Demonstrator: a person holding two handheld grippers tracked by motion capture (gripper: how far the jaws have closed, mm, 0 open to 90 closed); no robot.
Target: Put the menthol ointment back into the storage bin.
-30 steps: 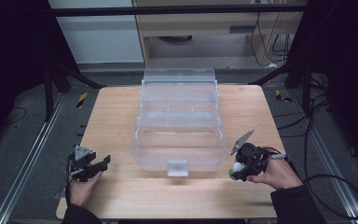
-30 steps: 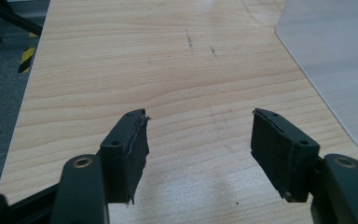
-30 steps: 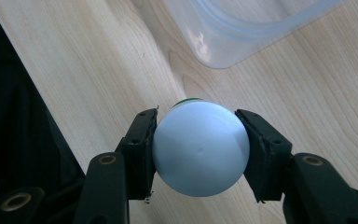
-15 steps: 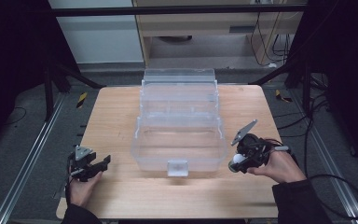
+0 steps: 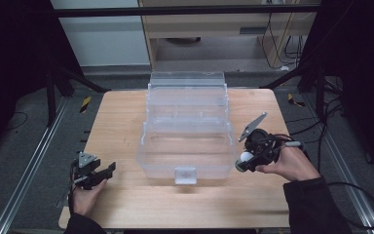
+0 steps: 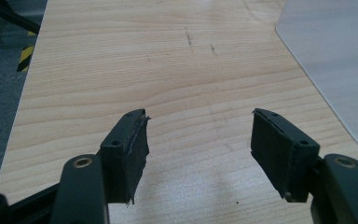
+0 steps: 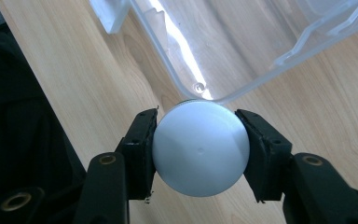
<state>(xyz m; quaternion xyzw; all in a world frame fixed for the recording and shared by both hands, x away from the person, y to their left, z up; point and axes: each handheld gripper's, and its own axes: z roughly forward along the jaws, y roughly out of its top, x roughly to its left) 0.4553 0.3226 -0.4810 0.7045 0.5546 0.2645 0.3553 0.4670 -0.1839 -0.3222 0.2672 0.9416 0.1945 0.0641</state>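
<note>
A clear plastic box with stepped tiers stands open in the middle of the wooden table. My right gripper is shut on a white ball, just off the box's near right corner. In the high view the white ball sits at the gripper's tip, a little above the table. My left gripper rests near the table's front left corner, open, with bare wood between its pads.
The box's front latch faces the near edge. A curved edge of the clear plastic box lies to the right in the left gripper view. Metal rails and cables run along the floor on both sides of the table.
My right gripper has carried the white ball leftward and a bit farther from the person, up to the box's near right corner. The left gripper has stayed put.
</note>
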